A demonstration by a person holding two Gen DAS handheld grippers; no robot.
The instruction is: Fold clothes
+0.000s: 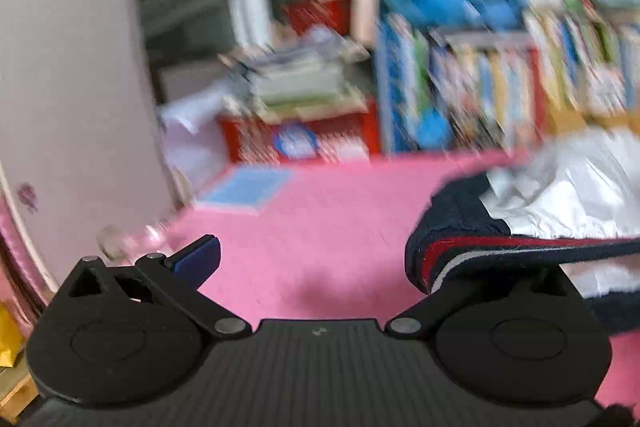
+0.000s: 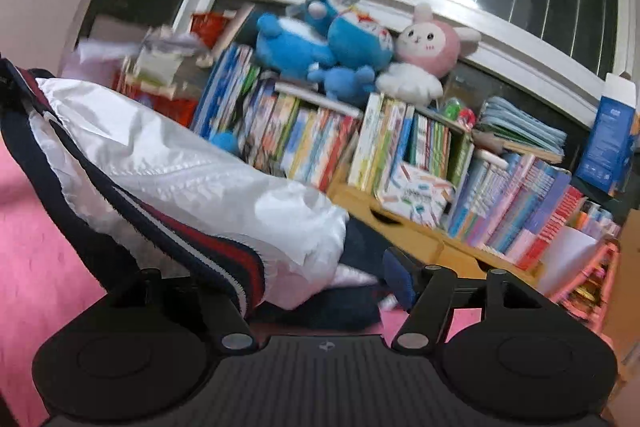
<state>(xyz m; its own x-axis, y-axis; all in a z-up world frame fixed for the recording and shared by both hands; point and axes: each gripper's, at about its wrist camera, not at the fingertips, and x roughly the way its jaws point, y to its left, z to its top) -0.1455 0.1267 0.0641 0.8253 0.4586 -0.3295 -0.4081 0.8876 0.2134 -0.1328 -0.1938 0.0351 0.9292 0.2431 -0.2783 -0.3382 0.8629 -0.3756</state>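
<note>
Pink mat point(image 1: 320, 227) — one jacket point(image 2: 180, 167), two hand-held grippers.

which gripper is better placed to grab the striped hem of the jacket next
Either, narrowly the right gripper: the jacket hem's striped band drapes over its open jaws' left finger. The left gripper, open too, only has the band over its right finger.

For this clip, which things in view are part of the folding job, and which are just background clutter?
Part of the job:
- white jacket with navy and red striped trim
- pink surface it lies on
- left gripper, right gripper

Just lying about:
- blue plush toys
- pink rabbit plush
- rows of books
- blue pad, blurred
</note>
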